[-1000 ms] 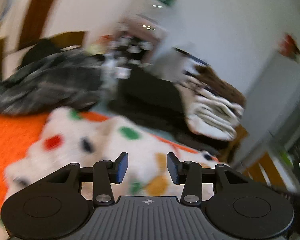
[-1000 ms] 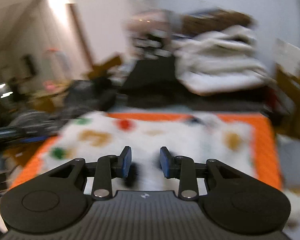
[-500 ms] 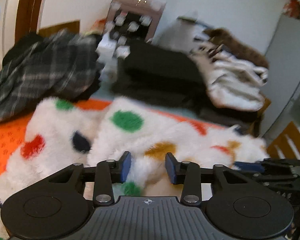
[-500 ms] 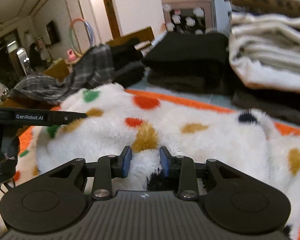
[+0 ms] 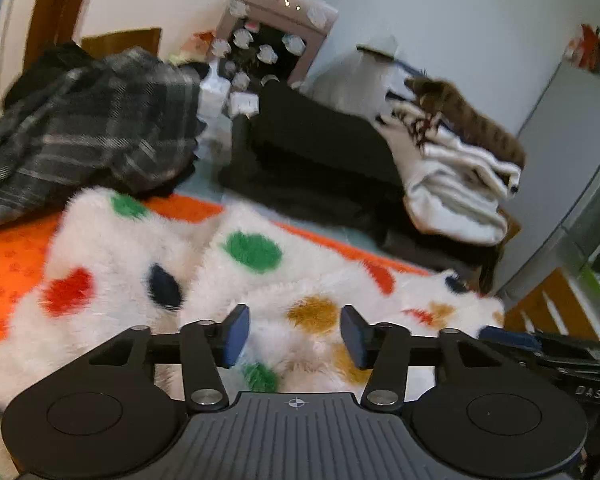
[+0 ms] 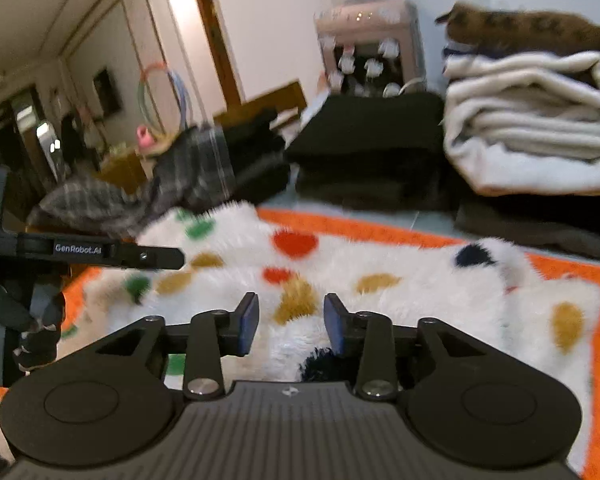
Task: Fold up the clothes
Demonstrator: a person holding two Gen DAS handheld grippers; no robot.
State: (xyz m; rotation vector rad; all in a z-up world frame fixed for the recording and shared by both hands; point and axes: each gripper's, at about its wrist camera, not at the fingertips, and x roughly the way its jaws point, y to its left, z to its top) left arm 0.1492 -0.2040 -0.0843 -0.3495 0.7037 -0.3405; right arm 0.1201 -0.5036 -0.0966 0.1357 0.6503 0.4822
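Note:
A white fluffy garment [image 5: 220, 276] with coloured dots lies spread and partly doubled over on an orange mat [image 5: 8, 256]. My left gripper [image 5: 294, 333] hovers low over its near edge, jaws opening, blue pads apart with only fleece showing behind the gap. My right gripper [image 6: 291, 322] sits low over the same garment [image 6: 420, 292] further right. Its jaws are opening too, and the pads press on nothing. One finger of the left gripper [image 6: 156, 257] reaches in from the left of the right wrist view.
Behind the mat [image 6: 360, 228] lie a grey plaid garment [image 5: 88, 136], a black folded pile [image 5: 320, 136] and a stack of folded cream clothes [image 5: 452, 184] topped by a brown striped piece [image 5: 472, 120]. A pink cabinet [image 5: 272, 28] stands against the wall.
Both grippers have come forward and down, closer to the dotted garment. Both pairs of jaws stand wider apart than half a second ago, the left most clearly.

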